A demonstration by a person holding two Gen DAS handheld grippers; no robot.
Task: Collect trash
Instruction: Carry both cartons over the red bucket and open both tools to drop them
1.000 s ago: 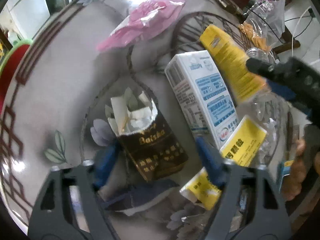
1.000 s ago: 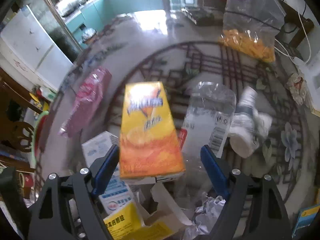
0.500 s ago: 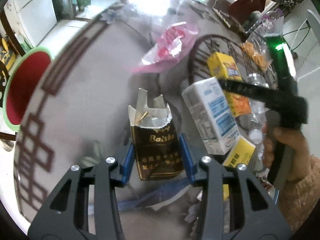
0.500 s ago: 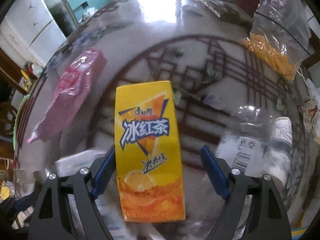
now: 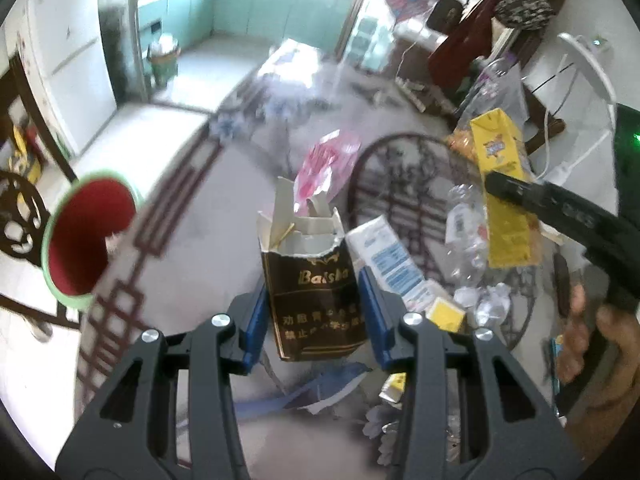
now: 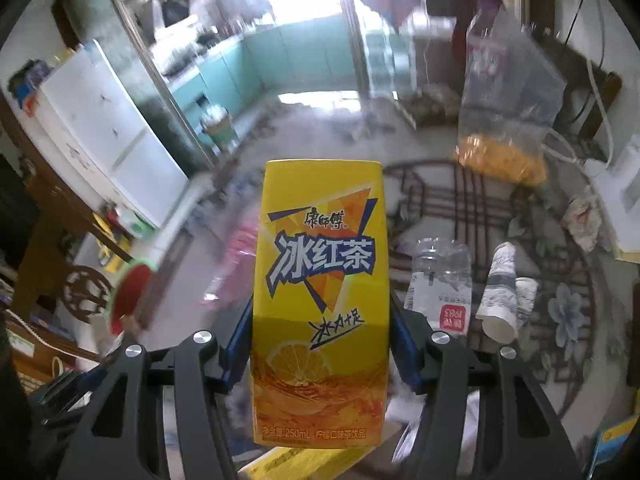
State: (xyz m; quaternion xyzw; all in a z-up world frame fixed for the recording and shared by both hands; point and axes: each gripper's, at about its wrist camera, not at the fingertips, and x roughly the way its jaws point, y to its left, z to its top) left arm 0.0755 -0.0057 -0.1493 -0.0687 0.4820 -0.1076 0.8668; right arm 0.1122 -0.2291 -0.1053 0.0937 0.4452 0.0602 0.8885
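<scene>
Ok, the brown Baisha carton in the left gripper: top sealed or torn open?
Torn open. The brown carton, clamped in the left gripper, has a ragged top edge, with white inner flaps sticking up.

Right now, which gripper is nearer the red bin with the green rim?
Left. The left gripper, clamping the brown carton, sits just right of the bin. The right gripper, holding the yellow tea carton, is farther right.

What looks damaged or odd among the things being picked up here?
The dark brown box in the left hand-held gripper has a ragged, torn-open top with paper scraps poking out. The yellow tea carton in the right hand-held gripper looks intact.
</scene>
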